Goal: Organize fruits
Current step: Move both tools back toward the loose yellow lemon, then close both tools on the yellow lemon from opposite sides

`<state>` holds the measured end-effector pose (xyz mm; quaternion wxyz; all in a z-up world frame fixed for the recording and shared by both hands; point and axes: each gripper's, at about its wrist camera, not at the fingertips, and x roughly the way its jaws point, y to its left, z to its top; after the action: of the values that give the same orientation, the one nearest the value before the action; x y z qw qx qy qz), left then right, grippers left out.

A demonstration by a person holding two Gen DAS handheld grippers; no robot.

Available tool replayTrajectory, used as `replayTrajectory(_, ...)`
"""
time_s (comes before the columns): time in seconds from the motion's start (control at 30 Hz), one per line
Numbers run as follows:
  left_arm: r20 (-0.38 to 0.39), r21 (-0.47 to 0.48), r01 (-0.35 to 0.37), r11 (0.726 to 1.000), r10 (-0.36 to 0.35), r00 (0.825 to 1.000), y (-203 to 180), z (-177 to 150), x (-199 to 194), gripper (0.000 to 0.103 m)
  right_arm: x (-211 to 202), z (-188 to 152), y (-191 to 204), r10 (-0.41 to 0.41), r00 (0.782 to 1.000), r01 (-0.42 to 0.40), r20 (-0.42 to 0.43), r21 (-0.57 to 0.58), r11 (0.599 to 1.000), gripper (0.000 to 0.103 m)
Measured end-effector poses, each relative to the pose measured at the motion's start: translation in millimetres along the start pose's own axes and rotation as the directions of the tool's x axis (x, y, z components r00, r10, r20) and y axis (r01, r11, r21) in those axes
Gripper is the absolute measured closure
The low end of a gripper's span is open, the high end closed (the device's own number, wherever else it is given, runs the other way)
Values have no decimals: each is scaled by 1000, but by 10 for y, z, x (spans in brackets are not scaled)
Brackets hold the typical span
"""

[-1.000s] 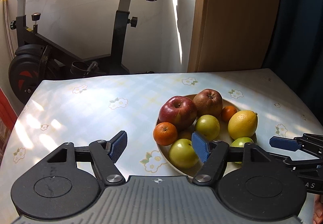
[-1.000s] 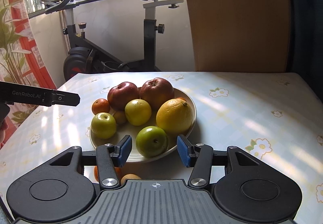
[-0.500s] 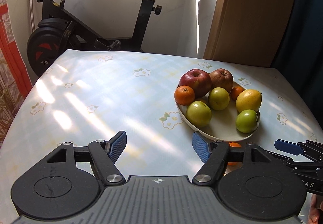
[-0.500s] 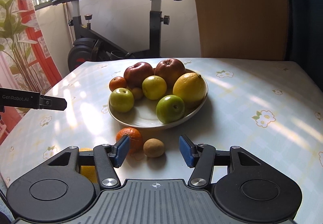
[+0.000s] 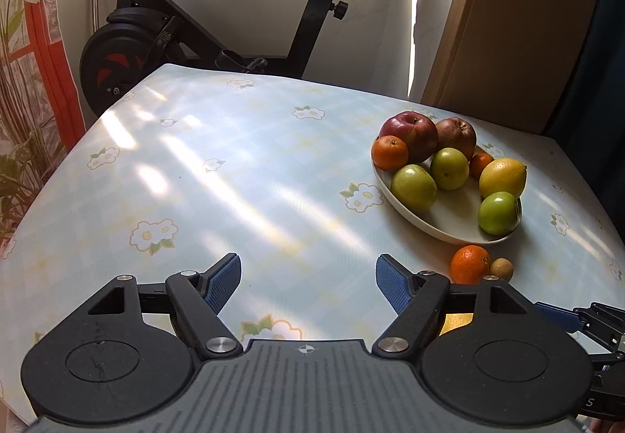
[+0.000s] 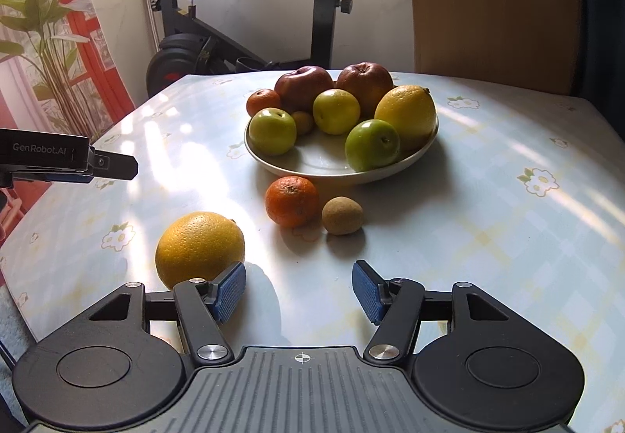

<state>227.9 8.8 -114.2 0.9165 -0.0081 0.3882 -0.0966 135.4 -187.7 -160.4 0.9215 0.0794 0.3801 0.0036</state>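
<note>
A white plate [image 6: 324, 163] [image 5: 449, 228] on the flowered table holds red apples [image 6: 302, 83], green apples [image 6: 373, 144], a lemon [image 6: 406, 113] and a small orange [image 6: 262, 101]. In front of it lie a mandarin [image 6: 292, 201] [image 5: 470, 263], a small brown fruit [image 6: 342, 215] [image 5: 501, 268] and a big yellow orange [image 6: 200, 247]. My right gripper [image 6: 299, 290] hovers near the table's front; its jaws are opening with nothing between them, and the yellow orange sits just left of its left finger. My left gripper [image 5: 308, 282] is also opening, over bare tablecloth left of the plate.
An exercise bike [image 5: 218, 27] stands behind the table by the white wall. A wooden panel [image 6: 492, 3] rises at the back right. A red patterned curtain and plant [image 6: 47, 23] are at the left. The table edge [image 5: 23, 214] curves down at the left.
Both grippers have drawn back from the plate and widened. The mandarin, the brown fruit and the yellow orange on the table have come into view.
</note>
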Motion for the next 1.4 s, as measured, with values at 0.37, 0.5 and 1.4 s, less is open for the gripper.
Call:
replayTrajectory(0.37, 23, 2, -15, 1000, 15, 1000, 40, -69, -58, 23, 23, -76, 158, 18, 999, -21, -45, -67, 998, 43)
replayTrajectory(0.5, 17, -9, -14, 1000, 14, 1000, 89, -79, -54, 23, 57, -72, 217, 28, 998, -33, -54, -95, 995, 42)
replayTrajectory(1.4, -65, -147, 224, 963, -236, 970, 306, 116, 334, 54, 477, 302, 621, 113, 991, -128, -67, -275, 953, 41)
